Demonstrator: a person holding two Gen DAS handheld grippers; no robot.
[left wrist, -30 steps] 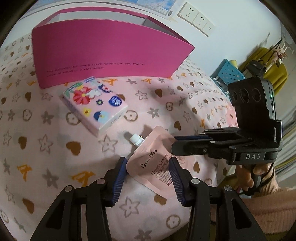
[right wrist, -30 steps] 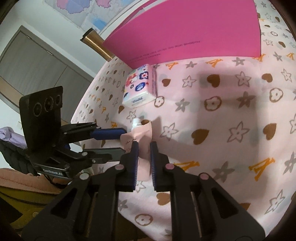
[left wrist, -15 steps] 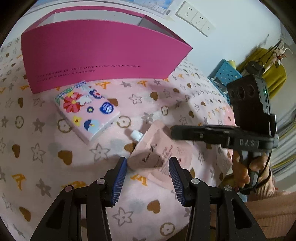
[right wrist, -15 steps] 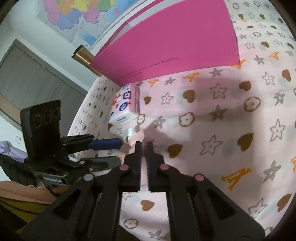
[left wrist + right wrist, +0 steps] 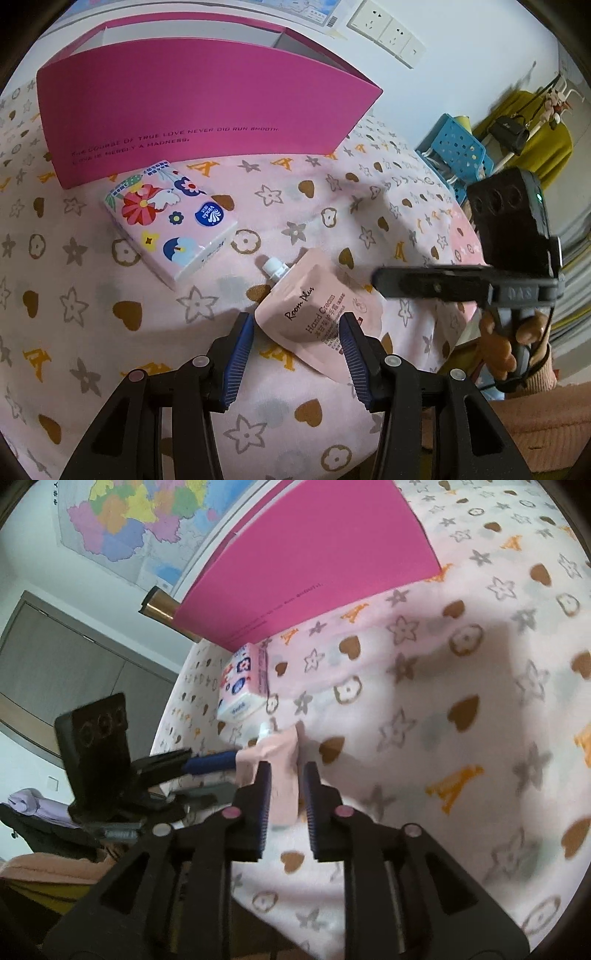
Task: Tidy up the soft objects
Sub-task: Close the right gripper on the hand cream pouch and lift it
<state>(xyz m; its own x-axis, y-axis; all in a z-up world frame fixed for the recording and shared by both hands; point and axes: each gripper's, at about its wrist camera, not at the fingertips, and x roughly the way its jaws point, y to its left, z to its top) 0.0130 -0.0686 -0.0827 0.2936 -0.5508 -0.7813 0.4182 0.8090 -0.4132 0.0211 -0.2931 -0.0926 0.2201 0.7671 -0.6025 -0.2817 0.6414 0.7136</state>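
Note:
A pink hand-cream pouch (image 5: 314, 310) with a white spout lies on the patterned cloth (image 5: 74, 295). My left gripper (image 5: 297, 343) is open, its blue pads either side of the pouch's lower end without gripping it. My right gripper (image 5: 287, 786) is open, with the pouch's right edge (image 5: 284, 771) between its jaws; in the left wrist view it shows to the right of the pouch (image 5: 424, 286). A floral tissue pack (image 5: 170, 225) lies left of the pouch, also in the right wrist view (image 5: 243, 683). A pink open box (image 5: 207, 122) stands behind.
The cloth's edge drops off at the right, where a blue perforated basket (image 5: 458, 155) stands. A wall with sockets (image 5: 384, 29) is behind the box. A map (image 5: 140, 528) hangs on the wall left of the box.
My right gripper was shut on the pouch's edge and has now opened. The pouch has settled back on the cloth. My left gripper stays open around its lower end.

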